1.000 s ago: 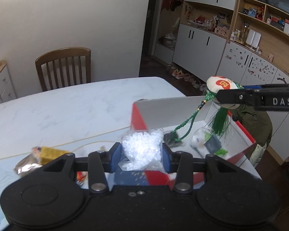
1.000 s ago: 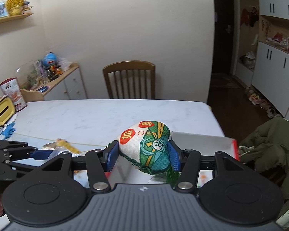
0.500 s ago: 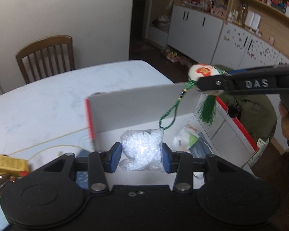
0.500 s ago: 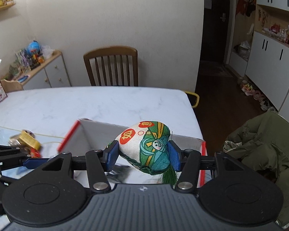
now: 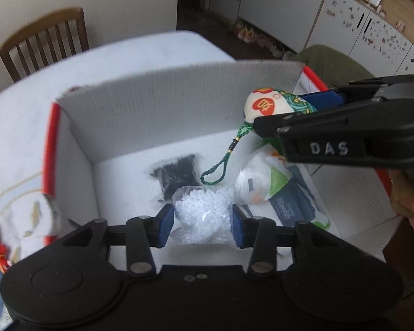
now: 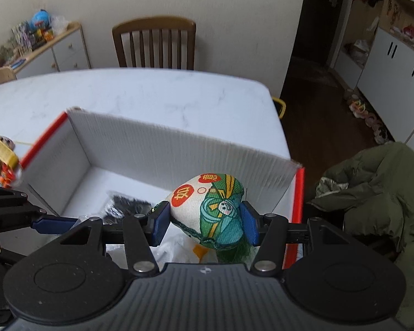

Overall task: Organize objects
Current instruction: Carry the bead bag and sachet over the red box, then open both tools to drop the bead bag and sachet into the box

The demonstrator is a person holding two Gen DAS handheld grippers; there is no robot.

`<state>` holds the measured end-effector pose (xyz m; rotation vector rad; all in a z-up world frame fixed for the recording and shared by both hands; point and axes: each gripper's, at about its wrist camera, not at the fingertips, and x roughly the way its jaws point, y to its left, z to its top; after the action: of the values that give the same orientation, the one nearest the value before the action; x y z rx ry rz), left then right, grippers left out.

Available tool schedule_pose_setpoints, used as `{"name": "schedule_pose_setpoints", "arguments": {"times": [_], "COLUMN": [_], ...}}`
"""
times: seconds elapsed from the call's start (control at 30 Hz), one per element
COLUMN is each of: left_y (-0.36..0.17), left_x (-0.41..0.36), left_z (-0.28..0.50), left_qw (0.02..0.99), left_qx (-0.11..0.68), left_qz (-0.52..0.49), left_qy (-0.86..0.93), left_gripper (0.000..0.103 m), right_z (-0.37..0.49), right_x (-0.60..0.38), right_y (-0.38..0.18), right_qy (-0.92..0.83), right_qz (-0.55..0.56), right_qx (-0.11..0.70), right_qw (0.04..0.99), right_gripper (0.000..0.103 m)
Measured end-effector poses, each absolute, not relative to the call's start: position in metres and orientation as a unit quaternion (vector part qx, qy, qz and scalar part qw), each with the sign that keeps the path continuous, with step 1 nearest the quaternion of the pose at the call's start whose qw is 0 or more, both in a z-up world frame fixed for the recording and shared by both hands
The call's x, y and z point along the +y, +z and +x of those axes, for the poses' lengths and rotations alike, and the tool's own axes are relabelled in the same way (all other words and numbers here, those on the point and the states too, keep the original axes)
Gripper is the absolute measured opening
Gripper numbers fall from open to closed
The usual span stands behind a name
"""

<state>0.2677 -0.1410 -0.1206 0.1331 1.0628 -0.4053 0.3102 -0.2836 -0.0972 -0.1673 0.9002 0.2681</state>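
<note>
1 bag of clear beads (image 5: 202, 215) sat clenched in the left claw (image 5: 202, 224) over the white box (image 5: 162, 104). The right claw (image 6: 204, 222) gripped 1 embroidered sachet (image 6: 209, 209) above the box's right side. Inside lay 1 black packet (image 5: 176, 172) and 1 white pouch (image 5: 255, 182).

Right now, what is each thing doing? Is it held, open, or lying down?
Left gripper: shut on bag of white beads.
Right gripper: shut on embroidered pouch, held over the box.
Box: open, on the table.
Bag of black bits: lying in the box.
White packet: lying in the box.
</note>
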Motion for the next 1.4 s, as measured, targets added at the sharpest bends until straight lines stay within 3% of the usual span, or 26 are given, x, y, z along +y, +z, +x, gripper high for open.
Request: {"name": "schedule_pose_setpoints", "arguments": {"times": [0.53, 0.67, 0.8, 0.93, 1.4], "left_y": [-0.15, -0.15, -0.143, -0.135, -0.078], "left_x": [-0.148, -0.145, -0.143, -0.138, -0.119], "left_z": [0.294, 0.294, 0.289, 0.28, 0.247], "left_qw": [0.77, 0.767, 0.779, 0.792, 0.849], "left_qx": [0.612, 0.616, 0.601, 0.583, 0.499], "left_qz": [0.071, 0.067, 0.07, 0.07, 0.02], "left_qy": [-0.165, -0.167, -0.166, -0.169, -0.174], "left_gripper": [0.044, 0.052, 0.072, 0.076, 0.079], "right_z": [0.318, 0.317, 0.313, 0.307, 0.267], "right_x": [-0.273, -0.275, -0.276, -0.282, -0.29], "right_y": [-0.109, -0.109, -0.107, -0.099, -0.045], "right_qy": [0.142, 0.147, 0.15, 0.153, 0.179], "right_qz": [-0.105, -0.101, -0.099, -0.082, -0.031], "right_qx": [0.464, 0.467, 0.465, 0.458, 0.411], "right_qw": [0.868, 0.866, 0.867, 0.872, 0.893], "right_gripper": [0.056, 0.057, 0.058, 0.064, 0.068]}}
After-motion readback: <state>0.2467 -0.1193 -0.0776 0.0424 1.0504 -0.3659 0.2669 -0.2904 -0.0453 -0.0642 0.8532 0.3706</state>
